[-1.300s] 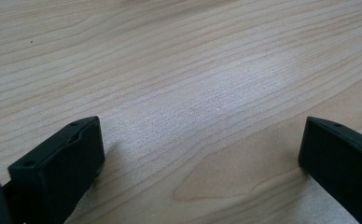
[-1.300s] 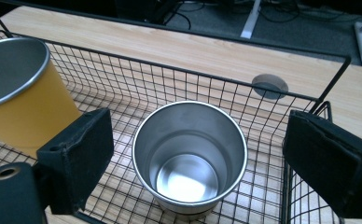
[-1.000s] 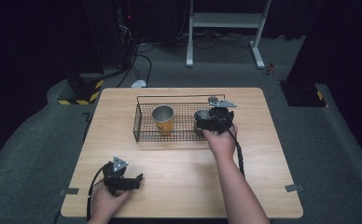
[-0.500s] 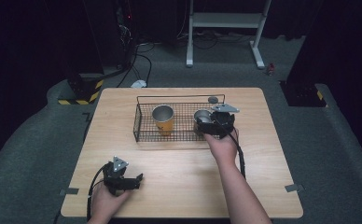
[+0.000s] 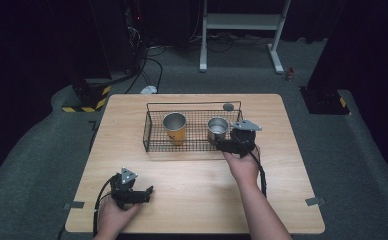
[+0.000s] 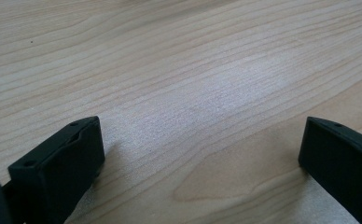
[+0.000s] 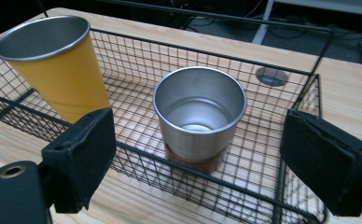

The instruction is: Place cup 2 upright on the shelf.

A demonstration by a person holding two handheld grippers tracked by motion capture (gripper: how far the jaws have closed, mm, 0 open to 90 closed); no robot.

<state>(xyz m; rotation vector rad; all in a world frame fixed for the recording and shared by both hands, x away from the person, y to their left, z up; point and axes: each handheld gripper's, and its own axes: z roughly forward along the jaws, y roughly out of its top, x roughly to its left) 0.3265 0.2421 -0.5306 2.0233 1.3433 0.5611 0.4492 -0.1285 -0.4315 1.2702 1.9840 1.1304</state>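
Right gripper [image 7: 195, 172], jaws wide, at steel cup's [image 7: 199, 116] 6 o'clock in wire basket [image 7: 281, 70]: withdraw clear of rim without tipping cup; left gripper [image 6: 200, 172] wide on counter [image 6: 179, 70].

wire basket [image 5: 152, 131], yellow cup [image 5: 174, 128], steel cup [image 5: 217, 130], right hand-held gripper [image 5: 225, 145]

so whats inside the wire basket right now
Two cups stand upright in the wire basket: a yellow cup and a steel cup, both looking empty; the yellow cup's bottom is hidden.
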